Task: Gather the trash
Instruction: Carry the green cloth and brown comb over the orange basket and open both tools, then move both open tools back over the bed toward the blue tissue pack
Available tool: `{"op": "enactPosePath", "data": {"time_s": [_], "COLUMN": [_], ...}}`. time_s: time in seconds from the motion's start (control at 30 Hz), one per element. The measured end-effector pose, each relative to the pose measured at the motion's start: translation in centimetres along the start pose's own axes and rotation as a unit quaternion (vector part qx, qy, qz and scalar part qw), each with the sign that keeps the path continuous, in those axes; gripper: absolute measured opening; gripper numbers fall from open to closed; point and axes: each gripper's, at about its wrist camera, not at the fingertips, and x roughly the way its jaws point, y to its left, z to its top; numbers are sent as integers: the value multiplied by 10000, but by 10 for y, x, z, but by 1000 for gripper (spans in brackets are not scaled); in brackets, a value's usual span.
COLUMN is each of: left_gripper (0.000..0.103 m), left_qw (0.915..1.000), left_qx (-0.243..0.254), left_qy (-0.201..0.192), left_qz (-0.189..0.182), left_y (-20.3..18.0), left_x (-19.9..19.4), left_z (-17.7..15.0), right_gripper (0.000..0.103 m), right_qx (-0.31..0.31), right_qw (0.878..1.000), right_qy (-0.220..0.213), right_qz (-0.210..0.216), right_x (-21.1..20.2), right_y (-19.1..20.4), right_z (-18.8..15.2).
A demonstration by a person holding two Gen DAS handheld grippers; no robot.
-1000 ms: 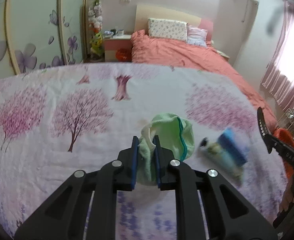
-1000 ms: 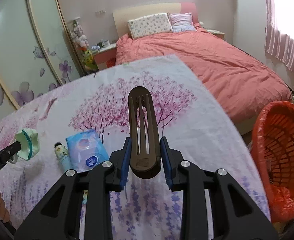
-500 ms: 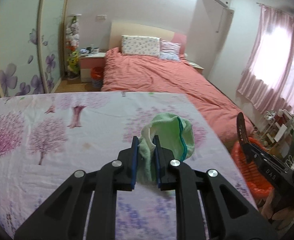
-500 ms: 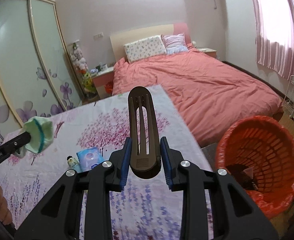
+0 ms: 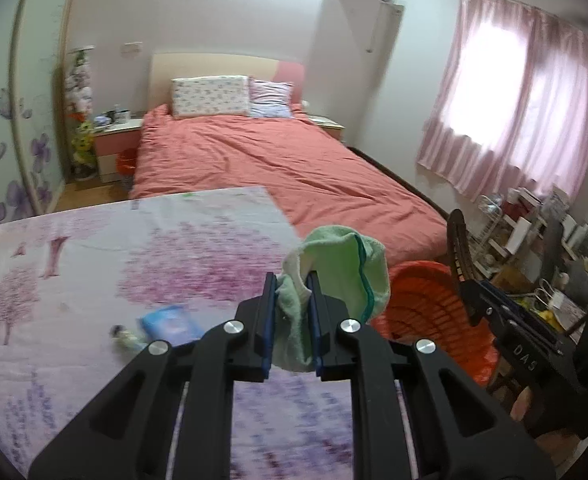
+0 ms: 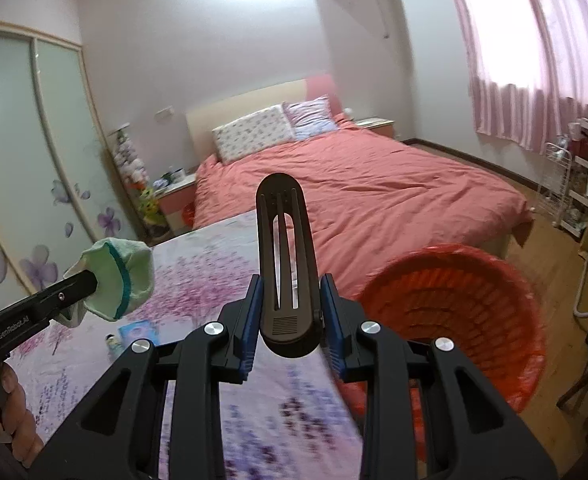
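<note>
- Two hand-held black two-finger grippers are each carrying one piece of trash above a table draped in a white cloth printed with pink trees (image 5: 93, 264).
- Left gripper (image 5: 291, 320) is clenching a soft, crumpled pale-green terry cloth with a teal seam (image 5: 334, 264); the fabric is bulging out above the blue-lined pads.
- Right gripper (image 6: 289, 320) is gripping a rigid, dark-brown slotted plastic piece with a rounded tip (image 6: 283, 248), standing upright between its jaws.
- Both loads appear to be in the carrying step, heading for the round red-orange plastic lattice basket lined with a matching bag (image 6: 474, 304), standing on the floor beside the table's edge.
- Next, each gripper probably needs to be positioned over the basket's mouth before loosening its hold.
- One flat blue packet (image 5: 169, 320) and a small bottle (image 5: 125, 338) are lying on the cloth, not yet collected.
</note>
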Motion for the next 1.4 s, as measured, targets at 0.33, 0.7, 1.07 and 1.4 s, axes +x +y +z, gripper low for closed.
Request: {"op": "enactPosePath", "data": {"time_s": [0.33, 0.7, 1.07, 1.4], "left_gripper": [15, 21, 50, 56], "left_qw": [9965, 9899, 9919, 9950], "left_qx": [250, 542, 588, 387], "left_qy": [321, 980, 1112, 786], "left_qz": [-732, -870, -182, 484], "left_y": [-89, -150, -108, -35], "left_x": [57, 140, 153, 105], "left_z": [-4, -26, -45, -48], "right_gripper": [30, 30, 48, 48], "right_qx": [641, 1097, 1079, 492], "right_qw": [9968, 9919, 9911, 9955], "right_qy": [-111, 12, 273, 422], "right_qz": [-468, -635, -734, -697], "right_x": [-6, 18, 24, 27], "right_y": [-77, -125, -131, -87], "right_z": [1, -3, -15, -15]}}
